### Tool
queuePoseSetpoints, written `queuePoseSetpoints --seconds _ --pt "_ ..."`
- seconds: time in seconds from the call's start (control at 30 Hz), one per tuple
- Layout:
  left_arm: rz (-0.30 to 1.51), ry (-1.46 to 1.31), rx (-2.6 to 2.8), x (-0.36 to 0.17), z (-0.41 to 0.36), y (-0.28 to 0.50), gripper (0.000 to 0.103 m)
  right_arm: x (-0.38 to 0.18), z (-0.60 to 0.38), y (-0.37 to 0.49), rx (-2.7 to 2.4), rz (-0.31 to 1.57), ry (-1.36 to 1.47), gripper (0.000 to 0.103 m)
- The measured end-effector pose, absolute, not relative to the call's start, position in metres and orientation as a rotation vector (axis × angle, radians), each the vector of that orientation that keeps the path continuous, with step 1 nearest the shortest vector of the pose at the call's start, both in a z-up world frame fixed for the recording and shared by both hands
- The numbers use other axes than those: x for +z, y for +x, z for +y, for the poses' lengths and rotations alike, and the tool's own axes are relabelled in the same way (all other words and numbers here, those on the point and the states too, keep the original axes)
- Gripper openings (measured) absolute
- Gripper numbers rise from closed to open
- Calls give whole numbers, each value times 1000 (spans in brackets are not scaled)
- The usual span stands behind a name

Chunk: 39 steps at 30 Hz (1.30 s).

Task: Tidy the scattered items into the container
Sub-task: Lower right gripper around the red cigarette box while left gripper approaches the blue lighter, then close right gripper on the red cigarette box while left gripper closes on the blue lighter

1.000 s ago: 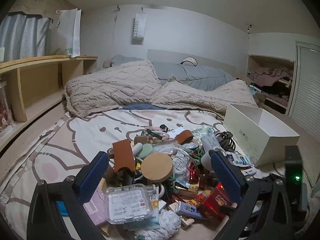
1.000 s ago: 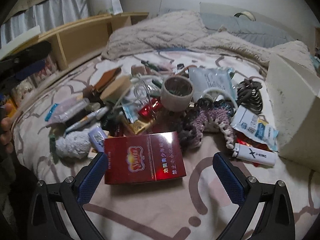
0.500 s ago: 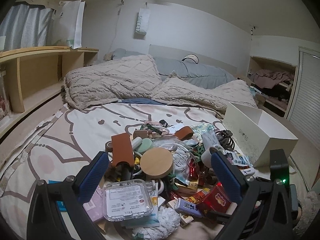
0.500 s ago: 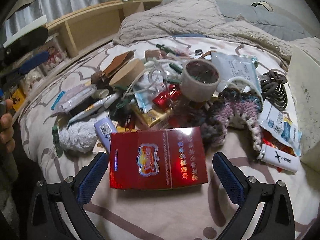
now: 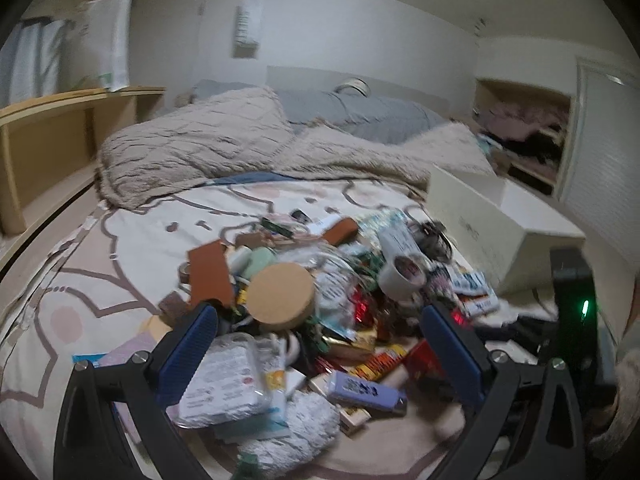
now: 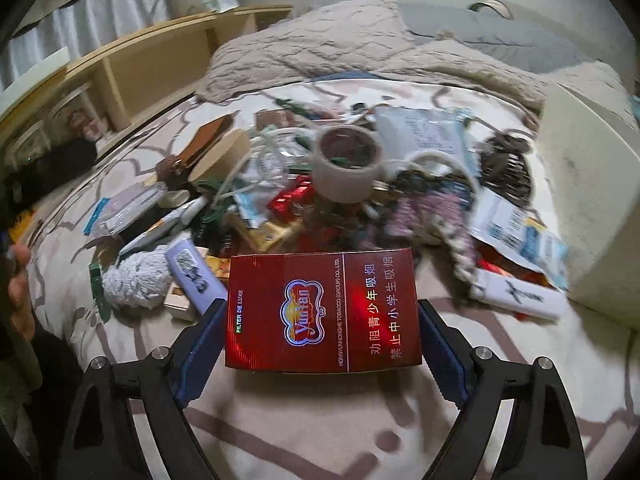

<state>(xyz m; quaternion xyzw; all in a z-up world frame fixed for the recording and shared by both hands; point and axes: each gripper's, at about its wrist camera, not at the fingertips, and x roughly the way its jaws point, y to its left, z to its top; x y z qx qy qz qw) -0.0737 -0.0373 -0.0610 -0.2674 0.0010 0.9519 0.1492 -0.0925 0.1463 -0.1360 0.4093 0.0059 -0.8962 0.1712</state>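
- The right gripper (image 6: 322, 340) points down at the bed, its jaws closing around a red cigarette carton (image 6: 322, 308); the blue pads stand right at the carton's two short sides, and whether they already press on it cannot be told.
- The carton is a flat, glossy, dark red box, lying face up on the patterned bedsheet (image 6: 320, 432) at the near edge of the clutter. It bears a blue-and-gold emblem in the middle, white Chinese lettering along its right part and "FILTER DE LUXE" along its left edge.
- Just behind it lie a lilac lighter (image 6: 196, 276), a white tape roll (image 6: 348, 168) and a knitted purple-and-cream piece (image 6: 436, 220); a white lighter (image 6: 520, 296) lies to its right.
- The white container (image 6: 592, 216) stands at the right, near the pile, apart from the carton.
- The left gripper (image 5: 320, 344) hovers spread wide over the heap, nothing between its pads, above a cork lid (image 5: 280, 296) and a clear plastic case (image 5: 224, 376).
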Motion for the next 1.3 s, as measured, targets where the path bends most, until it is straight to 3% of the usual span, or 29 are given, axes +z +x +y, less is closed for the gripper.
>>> queuePoseSetpoints --seconds 0.17,0.5,0.87,1.0,1.3 --pt "119 -813 2618 -72 -15 -71 103 -137 176 -88 -2686 59 1288 90" --pt "376 -883 2565 -100 21 -73 103 -134 219 -93 -2764 -75 1343 90" --pt "731 -953 2534 -136 56 -75 94 -140 231 -94 -2712 -205 1403 90" --pt "739 -1057 2527 -148 52 -88 80 -144 230 -95 -2687 -214 1427 90" --pt "504 -1061 2447 -139 46 -85 80 -137 232 -90 -2743 -148 1396 90"
